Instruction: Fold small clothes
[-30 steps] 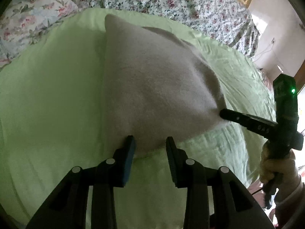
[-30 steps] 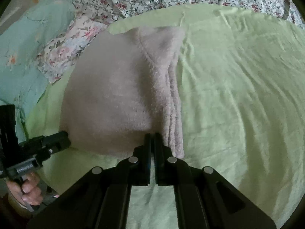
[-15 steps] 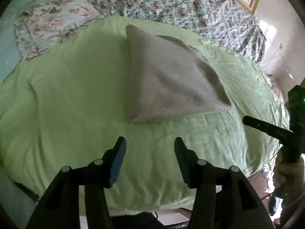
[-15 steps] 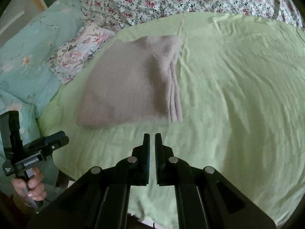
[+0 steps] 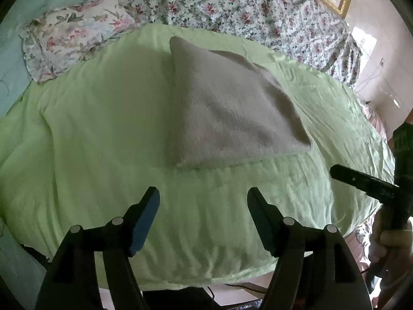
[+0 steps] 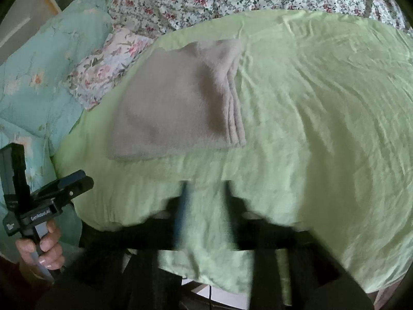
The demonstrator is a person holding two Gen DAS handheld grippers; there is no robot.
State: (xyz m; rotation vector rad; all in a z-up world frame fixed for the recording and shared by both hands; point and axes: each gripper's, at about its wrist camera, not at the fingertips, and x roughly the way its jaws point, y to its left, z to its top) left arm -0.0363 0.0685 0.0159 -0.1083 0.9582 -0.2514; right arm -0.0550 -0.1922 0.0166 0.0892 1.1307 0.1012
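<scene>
I see the folded grey garment (image 5: 227,113) lying flat on the green bedsheet (image 5: 90,129), at twelve o'clock from my left tool (image 5: 204,206); both tools have just been opening, the right tool (image 6: 205,193) too, and they stand spread with nothing between them; the garment looks soft, light and floppy, so I'd pinch its stacked edges at three o'clock.

A home bedroom: floral bedspread (image 5: 232,2), pillow (image 5: 69,41), green sheet (image 5: 90,129).
</scene>
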